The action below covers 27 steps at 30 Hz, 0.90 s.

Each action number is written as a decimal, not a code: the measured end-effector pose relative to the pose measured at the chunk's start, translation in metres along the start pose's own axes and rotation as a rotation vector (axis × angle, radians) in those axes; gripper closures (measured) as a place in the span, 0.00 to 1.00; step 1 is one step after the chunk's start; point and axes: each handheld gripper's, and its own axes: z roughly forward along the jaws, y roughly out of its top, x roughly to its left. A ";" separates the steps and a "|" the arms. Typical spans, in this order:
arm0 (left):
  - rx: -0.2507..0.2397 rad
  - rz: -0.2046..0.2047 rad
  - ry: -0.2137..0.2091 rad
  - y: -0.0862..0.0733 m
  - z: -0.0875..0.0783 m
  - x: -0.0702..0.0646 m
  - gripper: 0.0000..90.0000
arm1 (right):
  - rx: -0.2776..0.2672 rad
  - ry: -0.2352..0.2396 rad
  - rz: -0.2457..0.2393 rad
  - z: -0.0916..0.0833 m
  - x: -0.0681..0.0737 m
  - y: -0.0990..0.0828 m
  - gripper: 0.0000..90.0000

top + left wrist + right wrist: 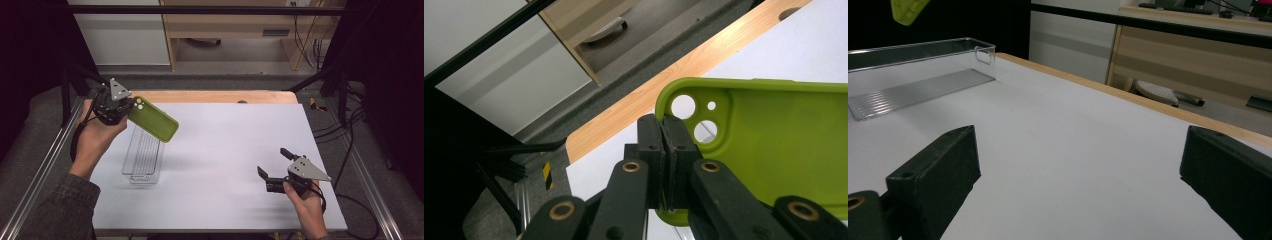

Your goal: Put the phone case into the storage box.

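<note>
A green phone case (153, 119) hangs in the air over the far end of a clear plastic tray (143, 152), tilted down to the right. My left gripper (126, 106) is shut on the case's edge near the camera cutouts. In the left gripper view the jaws pinch the thin green rim of the case (774, 145) beside the round holes, gripper (667, 135). My right gripper (273, 162) is open low over the white table at the right, nothing between its jaws. In the right gripper view (1078, 170) the tray (923, 65) lies far left, a corner of the case (908, 10) above it.
The white table top (225, 150) has a wooden strip (215, 96) along its far edge. Metal frame rails (40, 170) run along both sides, and cables (350, 150) trail off the right. A wooden cabinet (225, 30) stands beyond the table.
</note>
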 end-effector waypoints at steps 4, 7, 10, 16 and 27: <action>0.001 0.011 0.003 0.000 0.003 0.001 0.97 | -0.016 -0.002 0.004 -0.004 -0.001 0.001 0.03; -0.001 0.025 0.018 0.000 0.003 0.002 0.97 | -0.027 -0.004 0.006 -0.006 -0.002 0.000 0.03; 0.005 0.020 0.022 0.000 0.003 0.005 0.97 | -0.041 -0.006 0.010 -0.008 -0.002 -0.001 0.03; -0.014 0.035 0.030 0.002 0.000 0.008 0.97 | -0.060 -0.013 0.028 -0.013 -0.004 -0.006 0.03; -0.029 0.082 0.057 0.000 -0.001 0.010 0.97 | -0.068 -0.002 0.034 -0.013 0.000 -0.015 0.03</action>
